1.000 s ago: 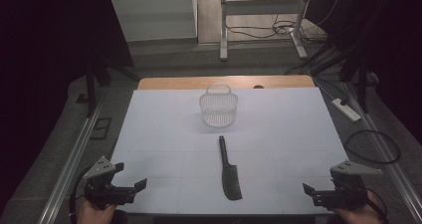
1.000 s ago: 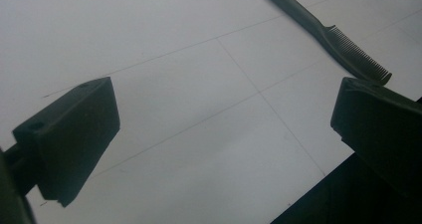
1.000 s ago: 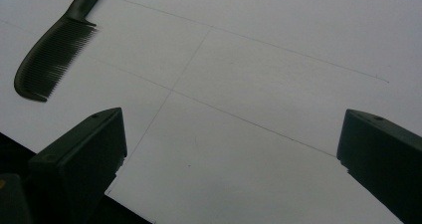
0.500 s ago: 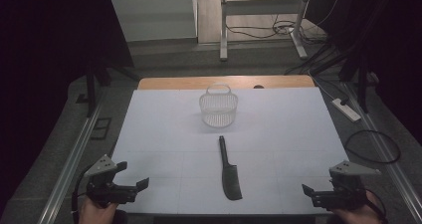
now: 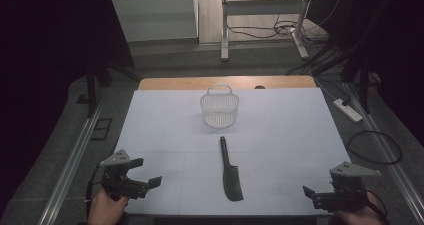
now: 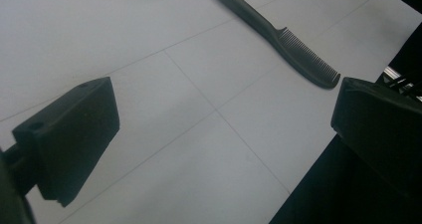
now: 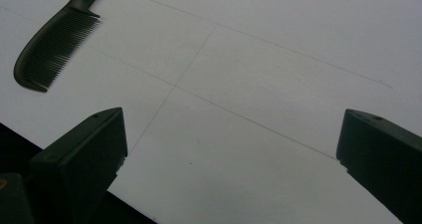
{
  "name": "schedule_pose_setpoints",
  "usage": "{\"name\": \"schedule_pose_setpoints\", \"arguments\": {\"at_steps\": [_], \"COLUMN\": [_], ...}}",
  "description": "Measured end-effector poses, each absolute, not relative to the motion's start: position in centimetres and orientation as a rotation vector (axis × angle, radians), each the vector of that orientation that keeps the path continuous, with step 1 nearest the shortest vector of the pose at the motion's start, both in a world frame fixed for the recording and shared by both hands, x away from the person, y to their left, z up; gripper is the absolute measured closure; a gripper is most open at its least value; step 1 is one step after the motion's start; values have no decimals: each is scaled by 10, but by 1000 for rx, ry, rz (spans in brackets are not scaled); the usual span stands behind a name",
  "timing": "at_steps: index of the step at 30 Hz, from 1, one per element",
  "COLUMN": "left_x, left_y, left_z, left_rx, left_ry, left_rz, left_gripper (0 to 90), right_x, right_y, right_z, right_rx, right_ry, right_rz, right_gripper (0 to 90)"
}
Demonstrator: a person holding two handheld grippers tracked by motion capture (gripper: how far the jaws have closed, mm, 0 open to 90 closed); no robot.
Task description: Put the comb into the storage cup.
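Note:
A black comb point(image 5: 230, 171) lies flat on the white table point(image 5: 280, 130), handle pointing away, teeth end near the front edge. Behind it stands a small white mesh basket point(image 5: 219, 107) with its handle up. My left gripper point(image 5: 150, 182) hovers at the front left corner, open with nothing between its jaws; its own view shows the comb point(image 6: 283, 37) off at the upper right. At the front right corner my right gripper point(image 5: 309, 192) is open and empty too, and the comb point(image 7: 54, 45) lies at the upper left of its view.
The table's wooden far edge point(image 5: 225, 82) shows behind the white sheet. A white power strip point(image 5: 348, 110) and a looped cable point(image 5: 374, 147) lie on the floor to the right. Metal rails point(image 5: 70, 160) run along both sides of the table.

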State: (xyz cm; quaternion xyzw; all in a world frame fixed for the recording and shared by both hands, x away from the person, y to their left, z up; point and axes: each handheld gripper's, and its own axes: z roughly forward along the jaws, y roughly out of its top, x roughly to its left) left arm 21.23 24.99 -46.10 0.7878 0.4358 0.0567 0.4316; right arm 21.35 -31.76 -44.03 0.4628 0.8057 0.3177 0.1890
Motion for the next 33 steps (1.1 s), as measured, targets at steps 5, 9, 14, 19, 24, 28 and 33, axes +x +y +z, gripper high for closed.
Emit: {"name": "schedule_pose_setpoints", "arguments": {"at_steps": [5,9,14,19,24,28,33], "left_x": [221,231,242,249,260,265,276], "left_y": [239,226,213,204,191,185,173], "left_z": [-459,-456,-456,-457,-458,-458,-459], "left_rx": [1980,2000,2032,2062,2081,2087,2098], "left_ry": [1087,1064,1046,1024,1003,997,986], "left_rz": [155,172,177,176,183,185,152], "left_gripper": [0,0,0,0,0,0,0], "right_x": [213,213,213,213,213,213,213], "right_y": [-317,-317,-317,-318,-317,-317,-317], "right_z": [-440,-440,-440,-440,-440,-440,-440], "right_rx": [1300,1300,1297,1297,1295,1294,1294], "right_ry": [2266,2265,2266,2265,2266,2267,2267], "right_rz": [891,892,893,894,894,893,893], "right_gripper": [0,0,0,0,0,0,0]}}
